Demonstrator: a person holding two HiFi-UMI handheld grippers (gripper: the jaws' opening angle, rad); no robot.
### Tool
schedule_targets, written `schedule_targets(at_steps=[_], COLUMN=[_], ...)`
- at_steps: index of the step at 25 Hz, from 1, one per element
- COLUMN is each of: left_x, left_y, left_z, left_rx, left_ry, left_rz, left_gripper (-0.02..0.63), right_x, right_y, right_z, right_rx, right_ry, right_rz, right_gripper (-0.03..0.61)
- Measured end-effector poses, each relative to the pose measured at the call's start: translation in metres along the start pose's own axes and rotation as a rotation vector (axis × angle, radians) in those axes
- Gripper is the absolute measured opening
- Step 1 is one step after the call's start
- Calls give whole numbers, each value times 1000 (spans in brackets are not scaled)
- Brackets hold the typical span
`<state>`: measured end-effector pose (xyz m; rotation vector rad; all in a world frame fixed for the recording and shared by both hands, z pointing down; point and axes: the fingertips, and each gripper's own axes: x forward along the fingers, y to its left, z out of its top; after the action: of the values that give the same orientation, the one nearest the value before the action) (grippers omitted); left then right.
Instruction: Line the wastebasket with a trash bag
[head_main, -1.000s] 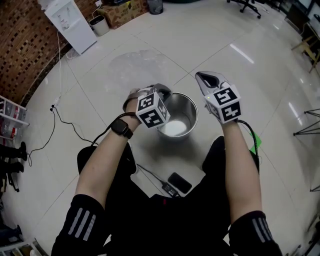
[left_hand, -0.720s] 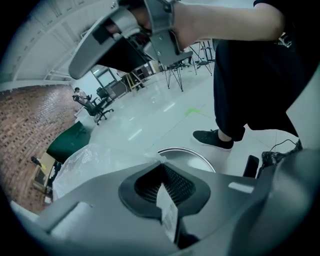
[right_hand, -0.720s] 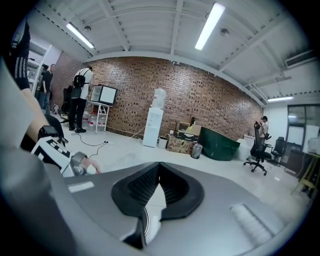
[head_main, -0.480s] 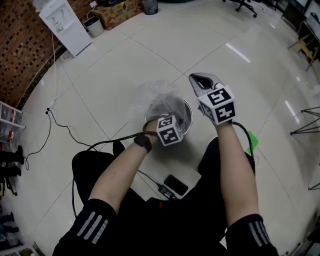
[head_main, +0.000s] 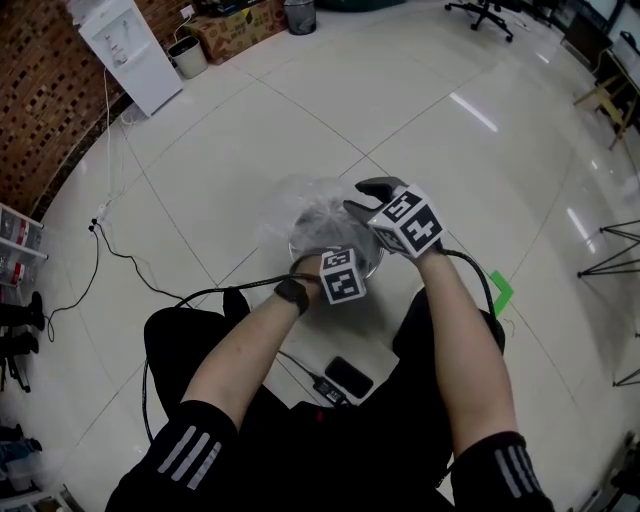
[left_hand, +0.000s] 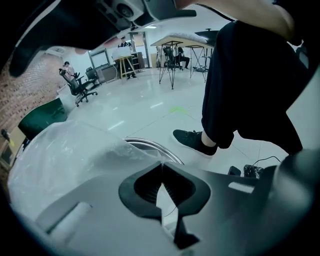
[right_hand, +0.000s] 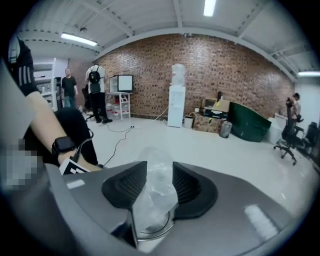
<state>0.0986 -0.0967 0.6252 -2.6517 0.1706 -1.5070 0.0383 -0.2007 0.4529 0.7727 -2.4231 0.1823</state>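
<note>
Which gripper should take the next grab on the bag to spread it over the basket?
Right gripper. Its jaws have just been opening and now straddle loose bag above the basket rim, ready to close. Left gripper is shut on the bag, likely anchoring it.

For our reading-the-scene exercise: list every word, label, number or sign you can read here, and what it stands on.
No text can be read anywhere.
Left marker cube, right marker cube: black-and-white square patterns, no letters.
Cardboard box: any print too small to read.
</note>
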Motion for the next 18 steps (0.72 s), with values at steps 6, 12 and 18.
schedule_targets(at_steps=[6,12,18], left_x=[0,-6,-18], left_y=[-6,-1,0], left_z=[1,-5,1], left_rx=[18,14,55], left_ry=[-9,-7,-33], left_rz=[-1,12,14], left_gripper=[-5,27,83], right_x=[42,70,77], right_y=[37,40,31], right_z=[-16,-34,-36], right_rx=[-186,-293,-239], right_ry=[132,278,295], right_rz=[100,95,85], right_gripper=[216,211,15])
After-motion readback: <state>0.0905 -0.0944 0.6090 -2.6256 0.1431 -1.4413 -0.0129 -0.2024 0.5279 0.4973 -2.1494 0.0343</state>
